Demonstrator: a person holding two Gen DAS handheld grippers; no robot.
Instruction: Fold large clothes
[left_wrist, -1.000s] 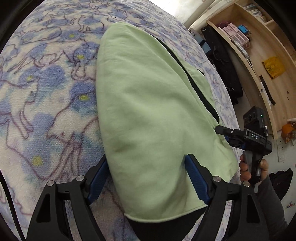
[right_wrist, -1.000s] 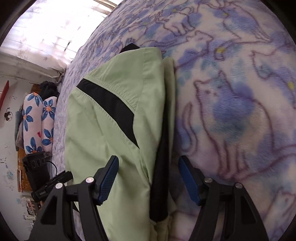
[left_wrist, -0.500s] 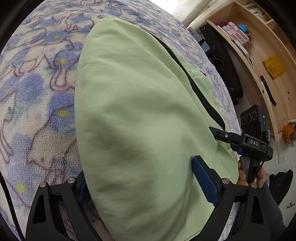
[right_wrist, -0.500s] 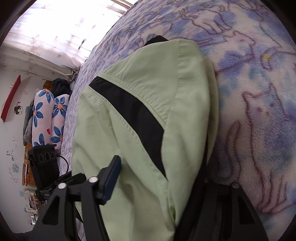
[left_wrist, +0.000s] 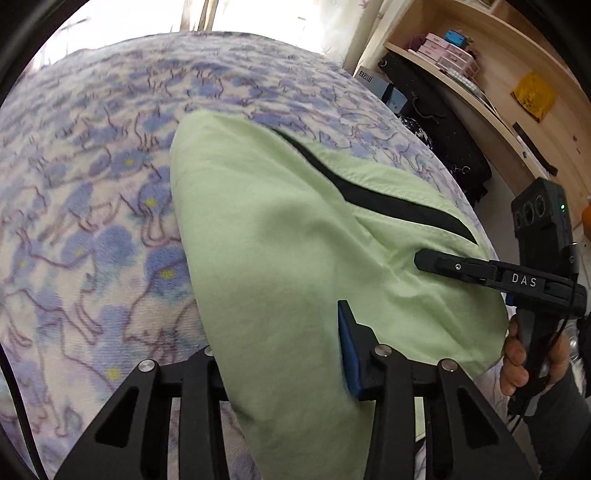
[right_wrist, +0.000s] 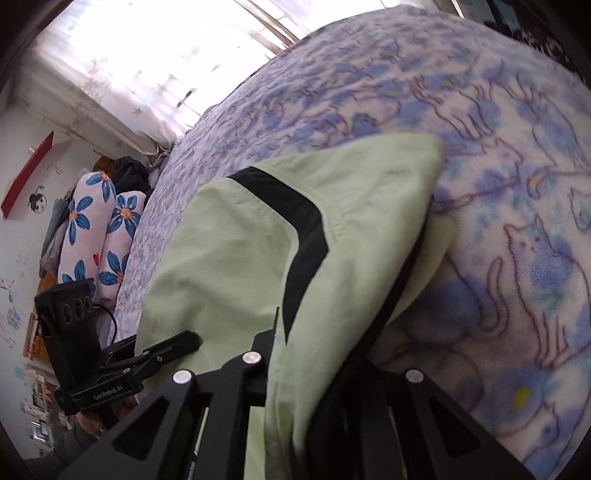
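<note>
A light green garment (left_wrist: 295, 240) with a black stripe (left_wrist: 388, 201) is lying on the bed, over a fleece blanket (left_wrist: 92, 221) printed with blue patches and purple cat outlines. Its near edge is lifting off the blanket into both claws.

The left claw (left_wrist: 280, 354) is clenching on the near edge of the garment: green cloth is filling the space between its fingers, and only the right blue pad (left_wrist: 345, 347) is showing. From the right wrist camera, the same claw (right_wrist: 162, 350) is appearing at lower left, its tip touching the cloth's left margin, with "GenRobot.AI" printed in white along its body.

The right claw (right_wrist: 314, 369) is gripping the garment's other near corner, where the green layers and a black lining edge are bunching between its fingers; both pads are hidden by the cloth. In the left wrist camera this claw (left_wrist: 428, 260) is reaching in from the right, its black tip pressing on the cloth below the stripe, and the letters "DAS" are reading clearly on its housing. A hand (left_wrist: 517, 362) is wrapping around its handle.

Beyond the bed, a white box (left_wrist: 369, 75) with blue lettering too small to read is sitting on the floor beside wooden shelving (left_wrist: 498, 110). Flower-print pillows (right_wrist: 99, 236) are leaning by the wall under a bright curtained window (right_wrist: 147, 55).
</note>
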